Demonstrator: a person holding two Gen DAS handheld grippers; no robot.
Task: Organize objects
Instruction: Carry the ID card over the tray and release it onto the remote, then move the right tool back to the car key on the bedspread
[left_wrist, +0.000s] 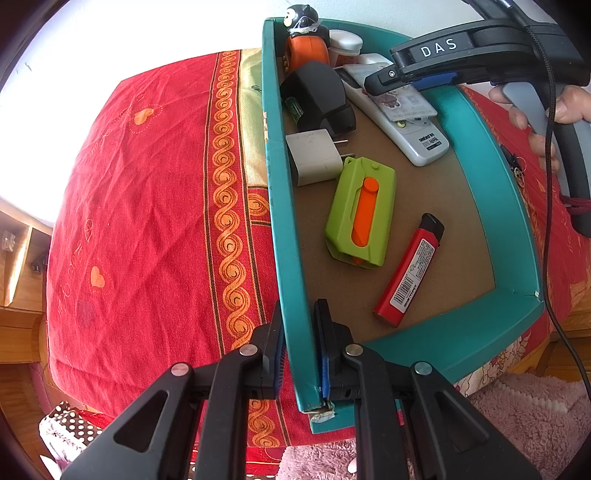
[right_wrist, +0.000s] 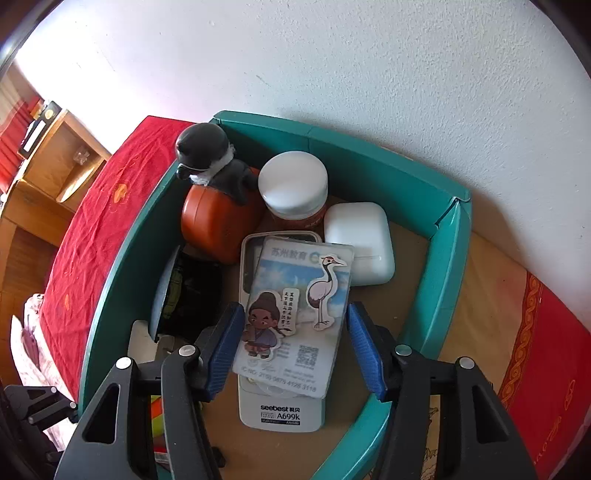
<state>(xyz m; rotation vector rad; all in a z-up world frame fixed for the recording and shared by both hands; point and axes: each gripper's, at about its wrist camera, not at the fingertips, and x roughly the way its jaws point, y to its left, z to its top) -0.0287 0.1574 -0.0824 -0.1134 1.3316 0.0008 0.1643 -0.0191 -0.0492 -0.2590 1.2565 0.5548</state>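
Note:
A teal box (left_wrist: 284, 206) stands on a red bedspread and holds several small items. My left gripper (left_wrist: 300, 332) straddles its left wall near the front corner; one pad touches the wall, the other stands just off it. My right gripper (right_wrist: 295, 347) is open above a sticker-covered card (right_wrist: 295, 317) that lies on a white remote (right_wrist: 280, 410). The card sits between the blue pads without touching them. In the left wrist view the right gripper (left_wrist: 384, 83) hovers over the card (left_wrist: 402, 103) and remote (left_wrist: 417, 140).
The box also holds a green and orange cutter (left_wrist: 360, 214), a red lighter (left_wrist: 408, 273), a white plug (left_wrist: 314, 157), a black charger (left_wrist: 319, 96), an orange toy with a black figure (right_wrist: 218, 199), a white-lidded jar (right_wrist: 293, 188) and a white earbud case (right_wrist: 358, 247). A wall stands behind.

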